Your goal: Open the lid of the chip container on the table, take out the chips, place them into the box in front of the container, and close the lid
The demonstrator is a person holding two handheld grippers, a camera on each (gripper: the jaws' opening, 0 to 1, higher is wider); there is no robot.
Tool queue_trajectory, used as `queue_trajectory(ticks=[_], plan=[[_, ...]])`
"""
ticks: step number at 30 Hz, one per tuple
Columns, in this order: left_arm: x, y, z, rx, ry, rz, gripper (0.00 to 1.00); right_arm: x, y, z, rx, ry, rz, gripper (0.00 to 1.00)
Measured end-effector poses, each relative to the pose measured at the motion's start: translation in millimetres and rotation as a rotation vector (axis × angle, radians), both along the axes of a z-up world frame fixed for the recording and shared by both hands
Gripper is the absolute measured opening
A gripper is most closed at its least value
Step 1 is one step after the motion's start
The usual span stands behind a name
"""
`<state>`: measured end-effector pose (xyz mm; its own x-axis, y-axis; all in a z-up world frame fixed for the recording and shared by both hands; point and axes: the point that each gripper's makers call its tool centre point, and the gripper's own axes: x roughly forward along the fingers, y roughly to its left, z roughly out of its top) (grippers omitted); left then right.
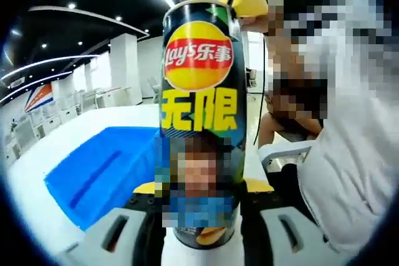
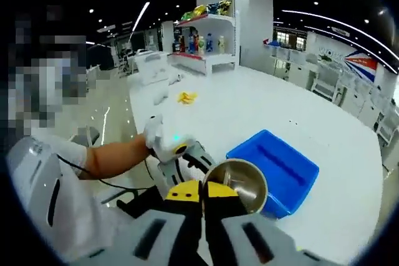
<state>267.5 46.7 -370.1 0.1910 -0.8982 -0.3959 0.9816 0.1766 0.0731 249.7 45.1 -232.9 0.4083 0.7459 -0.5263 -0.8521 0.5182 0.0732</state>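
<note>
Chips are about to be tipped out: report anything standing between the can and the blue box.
Nothing visible does. The chip can, in the left gripper, stands right beside the blue box; the right gripper sits at the can's rim, off that path.

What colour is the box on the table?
Bright blue box, seen best in the right gripper view.

1. The chip container carries the red "Lay's" brand banner with the Chinese characters "乐事" on a yellow disc.
2. Below that, large yellow characters on the same can read "无限".
</note>
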Motion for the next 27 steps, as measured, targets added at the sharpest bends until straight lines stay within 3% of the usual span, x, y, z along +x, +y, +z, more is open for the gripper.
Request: queue_trajectory(ticks=[5,7,8,10,11,15,17,18,20,24,27], plan=[[-3.3,8.6,-2.0,0.131,0.034,-0.027,0.47,3.1,-7.9,-2.8,0.168,0.069,-0.076,0.0],[-4.5,9.3,-4.9,0.19,0.017,-0.051,0.47,-1.3,-10.2,-6.0,0.225,0.101,-0.093,0.0],[-2.3,8.0,-4.5,0.211,-0.008,-0.047,0.47,-3.5,-12.1,-6.5,0.246,0.107,-0.099,0.0],[-13.7,6.2,-6.3,0.256,0.017,-0.094,0.47,-8.9,-17.5,-6.7,0.278,0.058,-0.116,0.0],[-15.1,3.8,-6.0,0.262,0.017,-0.098,0.47,-13.0,-18.6,-6.8,0.309,0.067,-0.125,0.0],[-20.8,6.3,-14.0,0.355,0.036,-0.141,0.47,-16.3,-31.8,-21.2,0.427,0.163,-0.182,0.0],[-17.8,3.0,-13.2,0.379,0.007,-0.145,0.47,-18.2,-34.4,-22.1,0.493,0.185,-0.19,0.0],[-14.3,4.7,-16.6,0.417,-0.006,-0.16,0.47,-21.5,-37.1,-26.0,0.501,0.194,-0.188,0.0],[-24.2,4.2,-17.9,0.471,0.043,-0.193,0.47,-24.4,-41.6,-28.0,0.541,0.19,-0.204,0.0],[-25.2,4.5,-27.6,0.584,0.053,-0.22,0.46,-22.0,-49.7,-40.0,0.641,0.257,-0.25,0.0],[-20.8,3.2,-28.3,0.619,0.041,-0.223,0.46,-17.8,-58.7,-47.1,0.692,0.261,-0.264,0.0]])
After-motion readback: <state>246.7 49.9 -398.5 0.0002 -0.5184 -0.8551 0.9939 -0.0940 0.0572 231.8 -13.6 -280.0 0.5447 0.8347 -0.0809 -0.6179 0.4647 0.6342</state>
